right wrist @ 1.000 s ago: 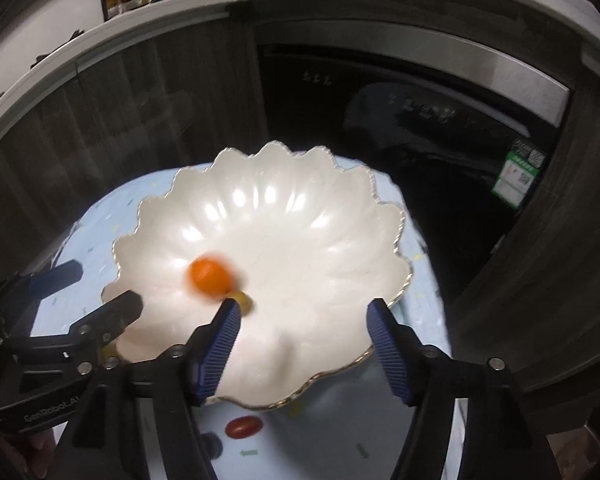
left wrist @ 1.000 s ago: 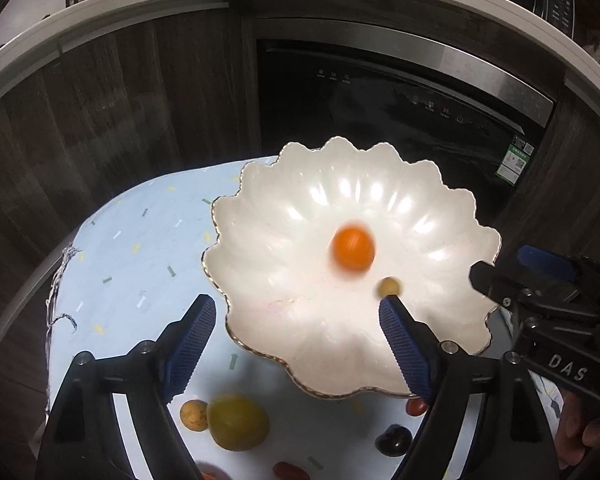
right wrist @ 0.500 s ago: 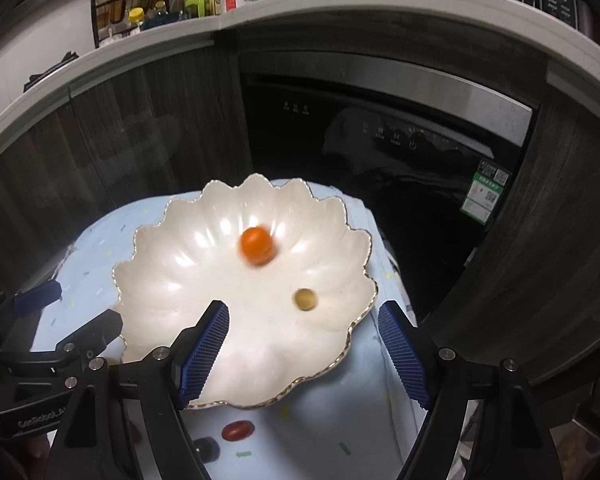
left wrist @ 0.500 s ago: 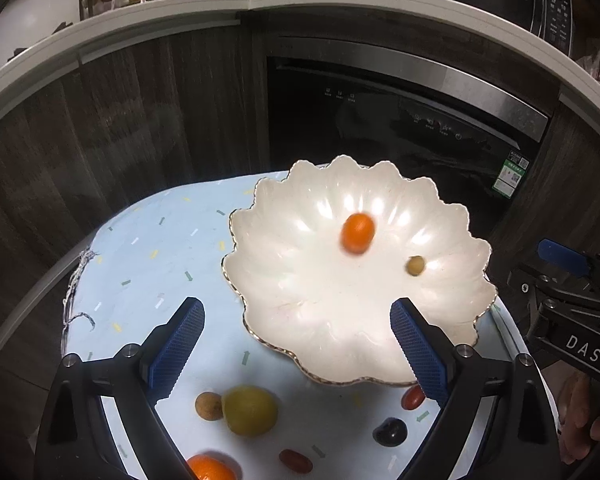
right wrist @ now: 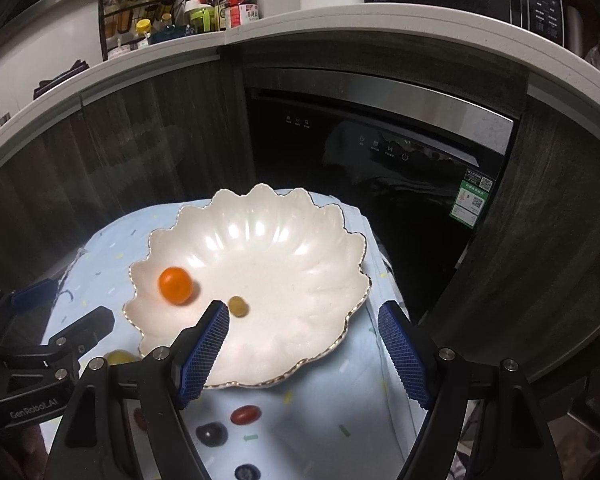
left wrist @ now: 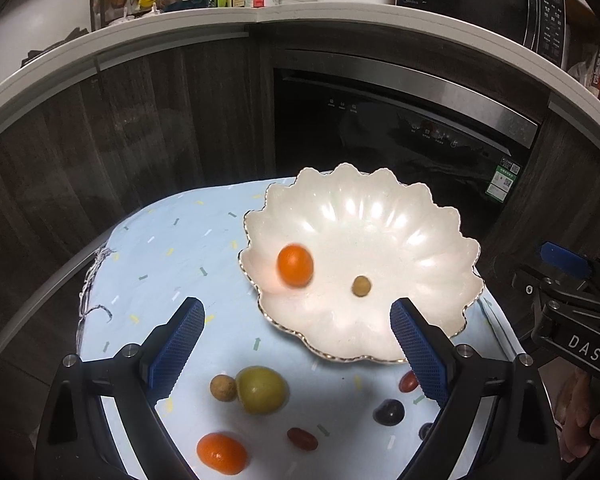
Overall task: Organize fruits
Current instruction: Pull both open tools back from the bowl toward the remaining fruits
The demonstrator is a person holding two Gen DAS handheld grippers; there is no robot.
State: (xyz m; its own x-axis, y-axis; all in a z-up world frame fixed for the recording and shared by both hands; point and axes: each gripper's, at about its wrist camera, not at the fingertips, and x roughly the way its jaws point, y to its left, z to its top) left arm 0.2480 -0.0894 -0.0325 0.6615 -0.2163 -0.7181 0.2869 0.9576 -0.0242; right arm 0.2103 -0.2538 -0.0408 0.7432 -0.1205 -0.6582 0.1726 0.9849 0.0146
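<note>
1. Both claws are spread wide and carry nothing: the left claw [left wrist: 296, 344] hangs over the near part of the counter [left wrist: 160, 248], and the right claw [right wrist: 304, 354] hangs over the near rim of the bowl [right wrist: 300, 248].
2. The scalloped white bowl stands on the pale blue cloth at the far right of the counter. In it lie an orange fruit [left wrist: 295, 266], blurred near the left wall and probably not at rest, and a small olive-coloured fruit [left wrist: 361, 286] near the middle.
3. Loose on the cloth in front of the bowl are a yellow-green fruit [left wrist: 262, 390] touching a small brown one [left wrist: 223, 388], a second orange [left wrist: 221, 453], a red oval fruit [left wrist: 302, 439], another red one [left wrist: 409, 381] by the bowl's rim, and a dark plum-like fruit [left wrist: 389, 412].
4. The task looks early, with two fruits in and at least six out.
5. The step in hand seems to be choosing the next fruit. The left claw is best placed for the yellow-green one or the near orange.
6. To do it well:
   - Come straight down with a finger on either side of the fruit's widest part.
   - Close gently, since round fruit squirts out.
   - Separate the touching pair by taking the larger one first.
   - Release low over the bowl's middle so nothing rolls over the rim.
</note>
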